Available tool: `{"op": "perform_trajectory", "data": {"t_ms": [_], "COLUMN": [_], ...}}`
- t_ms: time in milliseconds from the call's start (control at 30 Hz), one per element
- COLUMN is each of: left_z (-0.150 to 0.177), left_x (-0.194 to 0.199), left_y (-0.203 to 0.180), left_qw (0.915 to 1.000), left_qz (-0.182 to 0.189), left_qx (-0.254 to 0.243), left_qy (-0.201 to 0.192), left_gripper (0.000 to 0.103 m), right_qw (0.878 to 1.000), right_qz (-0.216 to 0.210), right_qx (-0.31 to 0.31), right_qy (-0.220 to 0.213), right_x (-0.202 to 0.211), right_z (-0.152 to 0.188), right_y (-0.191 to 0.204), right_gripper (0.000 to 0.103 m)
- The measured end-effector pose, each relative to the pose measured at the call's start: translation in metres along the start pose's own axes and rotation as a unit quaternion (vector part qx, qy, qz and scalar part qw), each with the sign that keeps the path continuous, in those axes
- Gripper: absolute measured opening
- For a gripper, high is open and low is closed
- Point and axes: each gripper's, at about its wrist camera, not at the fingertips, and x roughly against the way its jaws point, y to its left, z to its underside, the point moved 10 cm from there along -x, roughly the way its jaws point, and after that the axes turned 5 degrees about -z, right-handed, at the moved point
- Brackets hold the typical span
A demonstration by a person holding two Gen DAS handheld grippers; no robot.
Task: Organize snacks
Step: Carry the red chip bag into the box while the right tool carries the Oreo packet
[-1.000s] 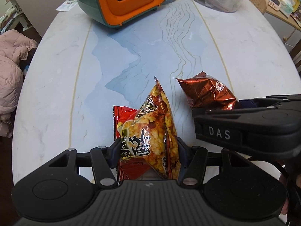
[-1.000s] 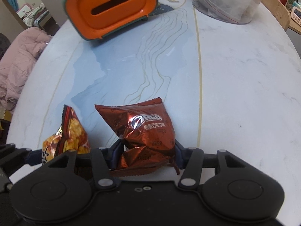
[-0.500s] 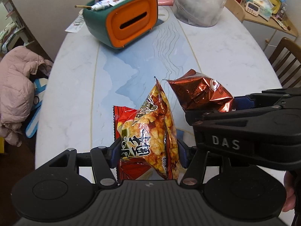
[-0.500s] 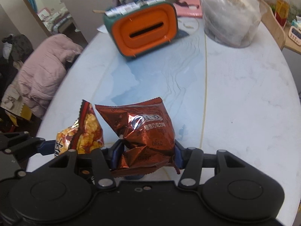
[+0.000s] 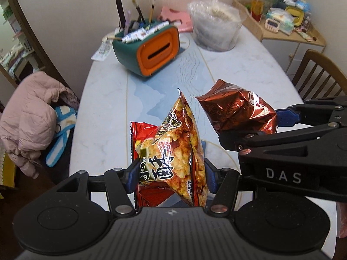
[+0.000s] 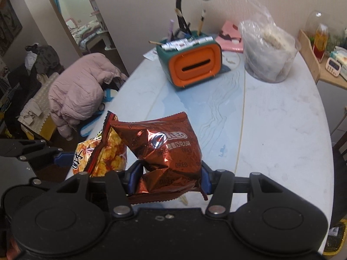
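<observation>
Crinkled foil: left gripper (image 5: 169, 178) pinches the glossy orange snack bag (image 5: 173, 151); right gripper (image 6: 169, 178) squeezes the brown Oreo bag (image 6: 164, 149).

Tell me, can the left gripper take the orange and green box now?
Probably not: the left gripper is already shut on a popcorn bag, and the orange and green box stands far across the table.
</observation>
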Motion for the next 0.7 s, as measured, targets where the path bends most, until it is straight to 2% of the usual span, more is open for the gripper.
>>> {"op": "perform_trajectory", "data": {"t_ms": [200, 400, 700], "left_z": [0.019, 0.055, 0.123], "left_x": [0.054, 0.098, 0.124], "left_y": [0.003, 0.001, -0.001], "left_qw": [0.9996, 0.9989, 0.9984], "left_qz": [0.0, 0.01, 0.024], "left_qx": [-0.013, -0.032, -0.049], "left_qy": [-0.027, -0.034, -0.013], "left_gripper": [0.058, 0.058, 0.058], "right_qw": [1.0, 0.999, 1.0], "right_qz": [-0.007, -0.015, -0.017], "right_qx": [0.004, 0.004, -0.005], "right_qy": [-0.023, -0.03, -0.02], "right_x": [0.04, 0.074, 0.098], "right_z": [0.011, 0.038, 0.097], "right_y": [0.027, 0.055, 0.083], "right_gripper": [0.052, 0.052, 0.052]}}
